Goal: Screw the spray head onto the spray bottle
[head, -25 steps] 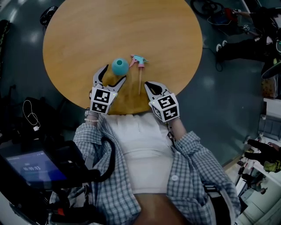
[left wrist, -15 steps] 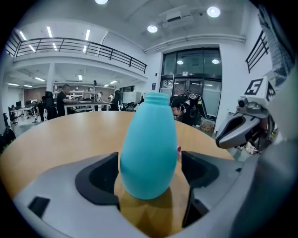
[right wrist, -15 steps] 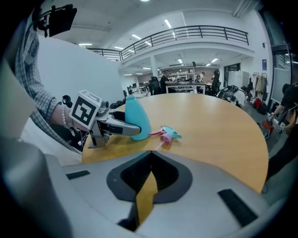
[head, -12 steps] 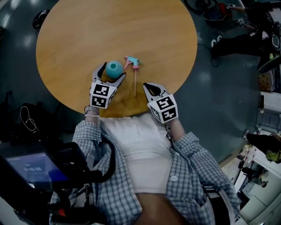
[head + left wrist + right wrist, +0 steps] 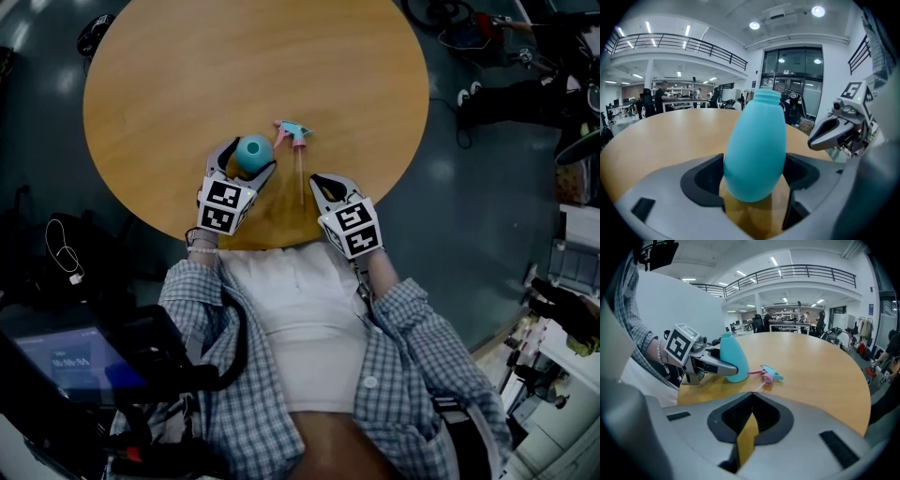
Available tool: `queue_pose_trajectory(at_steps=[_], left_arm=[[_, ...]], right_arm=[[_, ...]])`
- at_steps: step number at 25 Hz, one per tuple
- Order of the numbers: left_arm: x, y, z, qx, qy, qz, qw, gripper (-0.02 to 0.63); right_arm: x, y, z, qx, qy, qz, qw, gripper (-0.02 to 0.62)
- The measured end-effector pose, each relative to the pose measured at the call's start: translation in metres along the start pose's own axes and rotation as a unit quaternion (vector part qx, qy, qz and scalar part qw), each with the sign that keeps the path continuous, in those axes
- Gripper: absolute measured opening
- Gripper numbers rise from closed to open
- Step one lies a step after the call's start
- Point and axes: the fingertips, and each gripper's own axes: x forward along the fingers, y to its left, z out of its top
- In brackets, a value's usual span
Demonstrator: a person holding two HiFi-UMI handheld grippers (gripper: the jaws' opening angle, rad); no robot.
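- Round tabletop (image 5: 187,75): wide bare wood is seen toward the far edge. All work is crowded at the near edge, by the person's body.
- Spray bottle (image 5: 253,150): set upright close to the near edge, left of centre, long axis vertical, open neck up. No head is fitted yet.
- Left gripper (image 5: 249,157): brought in from the near edge, pointing away and somewhat down. Its jaws have just been opening and are spread wide, with the bottle's belly between them. The pads lie close on either side; no squeeze is evident.
- Right gripper (image 5: 319,180): jaws closed together, nothing held, parked near the near edge to the bottle's right.
- Spray head (image 5: 292,131): laid flat just beside the bottle on its right, apart from it.
- Dip tube (image 5: 301,173): run back toward the near edge, its end close to the right jaw tips.
- Judgement: the head is nearer the right gripper, slightly farther in and to its left. The bottle wants clamping first. Room to lift is free above and toward the far edge.
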Motion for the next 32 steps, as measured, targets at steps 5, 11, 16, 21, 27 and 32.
queue_pose_trajectory(at_steps=[5,11,16,21,27,32], left_arm=[[0.002,-0.007,-0.002,-0.002,0.005,-0.001,1.0000,0.399],[0.004,-0.009,-0.009,-0.003,0.007,0.002,1.0000,0.399],[0.005,-0.014,-0.012,-0.007,0.012,0.000,0.9999,0.399],[0.005,-0.018,-0.012,-0.010,0.010,0.000,0.9999,0.399],[0.004,-0.019,-0.012,-0.012,0.011,-0.002,0.9999,0.399],[0.003,-0.019,-0.012,-0.010,0.012,0.000,0.9999,0.399]], right_arm=[[0.024,-0.034,0.019,-0.055,0.014,-0.012,0.998,-0.005],[0.061,-0.061,0.062,-0.122,0.045,0.016,0.991,0.017],[0.091,-0.060,0.070,-0.099,0.088,0.083,0.988,0.184],[0.107,-0.055,0.060,-0.065,0.134,0.128,0.981,0.184],[0.114,-0.050,0.047,-0.047,0.166,0.154,0.973,0.184],[0.114,-0.047,0.044,-0.019,0.169,0.181,0.969,0.179]])
